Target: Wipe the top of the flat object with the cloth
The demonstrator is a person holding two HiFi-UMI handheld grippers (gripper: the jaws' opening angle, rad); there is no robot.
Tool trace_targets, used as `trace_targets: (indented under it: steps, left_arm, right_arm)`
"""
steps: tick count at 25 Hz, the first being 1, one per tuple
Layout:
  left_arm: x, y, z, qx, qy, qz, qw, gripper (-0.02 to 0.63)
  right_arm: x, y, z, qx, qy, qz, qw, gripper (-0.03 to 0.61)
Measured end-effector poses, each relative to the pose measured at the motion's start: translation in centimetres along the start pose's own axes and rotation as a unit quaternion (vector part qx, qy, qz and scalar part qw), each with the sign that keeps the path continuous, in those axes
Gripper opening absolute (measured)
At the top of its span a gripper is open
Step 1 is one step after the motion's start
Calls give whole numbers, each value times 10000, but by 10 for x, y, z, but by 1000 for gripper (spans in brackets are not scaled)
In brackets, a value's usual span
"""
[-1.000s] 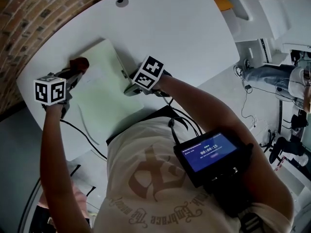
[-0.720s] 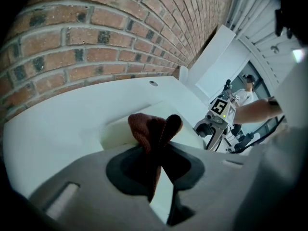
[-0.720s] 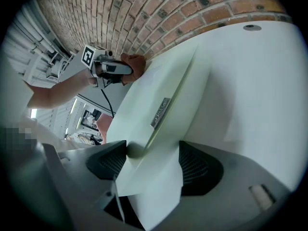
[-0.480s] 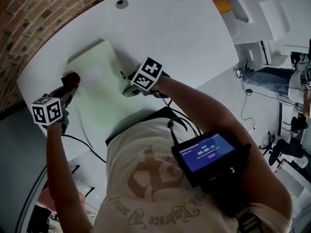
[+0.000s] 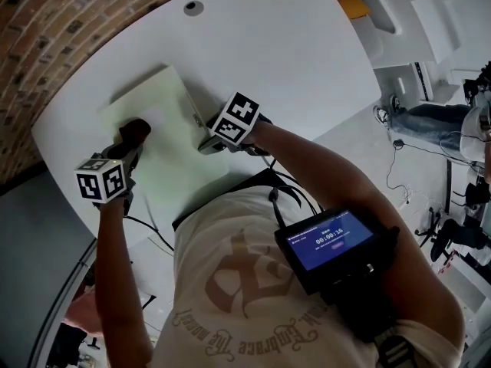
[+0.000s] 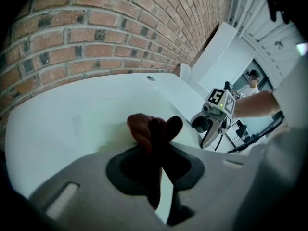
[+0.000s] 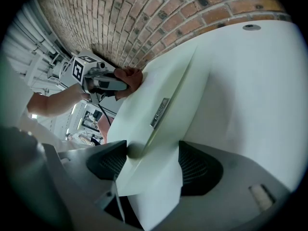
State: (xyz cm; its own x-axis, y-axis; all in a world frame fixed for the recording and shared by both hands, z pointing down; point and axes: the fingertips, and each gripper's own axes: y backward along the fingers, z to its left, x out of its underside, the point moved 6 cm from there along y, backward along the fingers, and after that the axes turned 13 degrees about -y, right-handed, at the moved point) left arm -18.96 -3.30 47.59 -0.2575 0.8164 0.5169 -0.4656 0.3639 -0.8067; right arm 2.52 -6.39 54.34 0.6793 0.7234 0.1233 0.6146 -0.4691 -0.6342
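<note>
Wiping back inward
My left gripper [image 5: 130, 141], clenching the cloth [image 5: 138, 127], is returning across the flat object [image 5: 170, 140]; my right gripper [image 5: 207, 141] is clamping its edge.

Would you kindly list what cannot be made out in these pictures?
- Label on the flat object: right gripper view, too small and blurred to read.
- Flat object's near end: head view, hidden behind the person's shirt.
- Cloth underside: left gripper view, covered by the cloth itself and the left gripper.
- Round fitting on the table: head view, too small to identify.
</note>
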Motion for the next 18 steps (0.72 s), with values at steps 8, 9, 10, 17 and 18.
trace_targets:
  steps: [8,9,10,17,18]
  left_arm:
    - [-29,-30,-29,198,-367,143,9990,72]
    - [-32,-33,-31,202,-398,153,9989,72]
    - [-35,-36,-34,203,-417,161,9988,72]
    - [-57,-57,-52,397,-406,136,9983,72]
    - [-61,-61,-56,464,-391,121,9981,72]
  right_arm:
    - [2,3,-1,-33,-13,-43,10000,347]
    - [2,3,0,-35,-10,-49,10000,347]
    - [2,2,0,-37,-7,-53,10000,347]
    - [2,1,0,-51,-15,-73,10000,345]
    - [2,1,0,-49,-18,-77,10000,345]
